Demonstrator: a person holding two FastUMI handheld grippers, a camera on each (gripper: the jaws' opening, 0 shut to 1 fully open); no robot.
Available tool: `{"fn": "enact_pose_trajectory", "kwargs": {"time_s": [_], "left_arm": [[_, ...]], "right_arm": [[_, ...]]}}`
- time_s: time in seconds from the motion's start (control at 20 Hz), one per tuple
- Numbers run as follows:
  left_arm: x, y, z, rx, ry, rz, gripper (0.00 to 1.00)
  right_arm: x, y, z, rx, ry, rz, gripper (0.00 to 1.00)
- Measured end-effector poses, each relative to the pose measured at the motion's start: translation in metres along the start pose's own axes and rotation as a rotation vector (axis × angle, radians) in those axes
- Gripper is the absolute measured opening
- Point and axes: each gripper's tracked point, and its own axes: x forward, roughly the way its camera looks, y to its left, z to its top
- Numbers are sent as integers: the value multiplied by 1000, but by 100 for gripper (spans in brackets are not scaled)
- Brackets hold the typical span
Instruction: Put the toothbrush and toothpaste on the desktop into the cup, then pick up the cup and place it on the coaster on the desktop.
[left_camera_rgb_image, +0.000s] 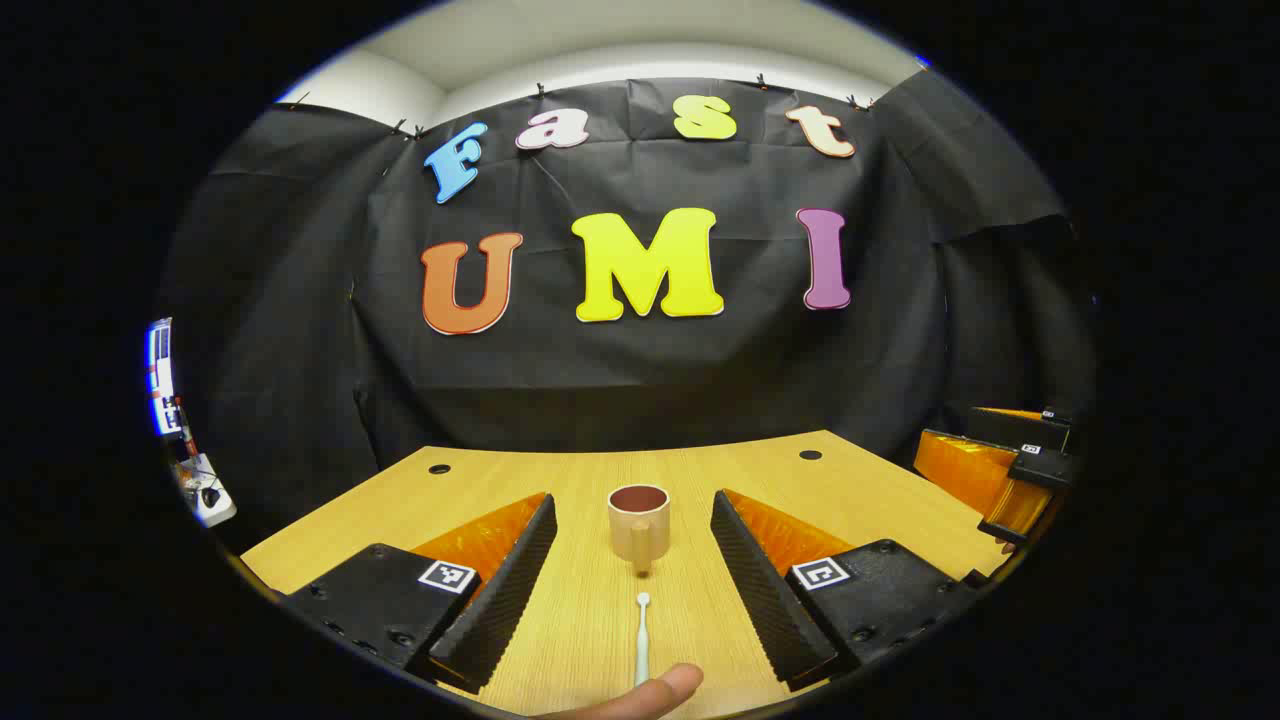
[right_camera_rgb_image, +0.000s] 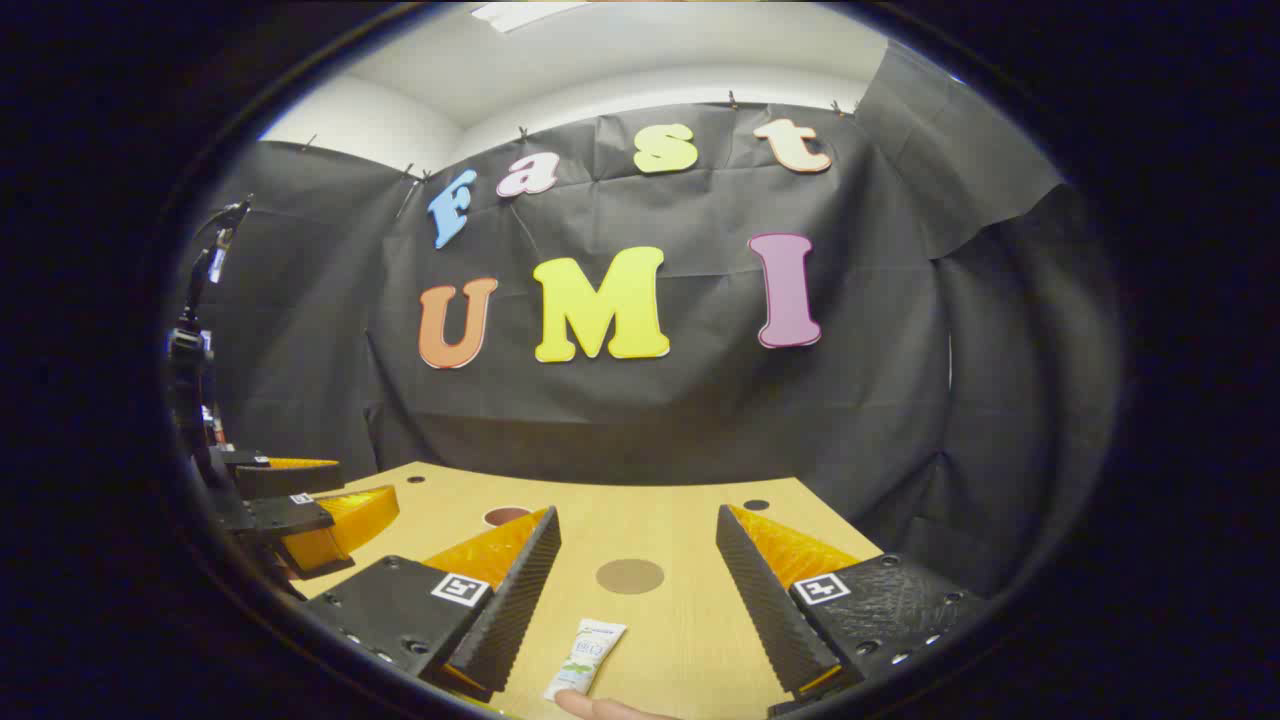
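Toothbrush (left_camera_rgb_image: 641, 640) and toothpaste (right_camera_rgb_image: 585, 656) cut off at frame bottom; cup (left_camera_rgb_image: 638, 524) upright, coaster (right_camera_rgb_image: 630, 575) bare; both grippers' (left_camera_rgb_image: 637, 585) (right_camera_rgb_image: 634, 600) fingers spread wide

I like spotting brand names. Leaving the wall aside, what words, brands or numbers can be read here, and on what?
Toothpaste tube: printed, but too blurred to read.
Square tag: black-and-white pattern, no words.
Cup: no writing visible.
Toothbrush: no writing visible.
Nothing can be quoted.
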Motion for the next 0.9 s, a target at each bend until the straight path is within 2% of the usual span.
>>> {"fn": "enact_pose_trajectory", "kwargs": {"time_s": [0.2, 0.4, 0.9], "left_arm": [[-2, -3, 1, -1, -7, 2, 99], [0, 3, -3, -6, 4, 12, 98], [3, 11, -8, -7, 25, 26, 99]], "right_arm": [[-6, -16, 14, -37, -55, -41, 94], [-10, -23, 17, -10, -69, -53, 94], [-3, -15, 6, -12, -28, -25, 94]]}}
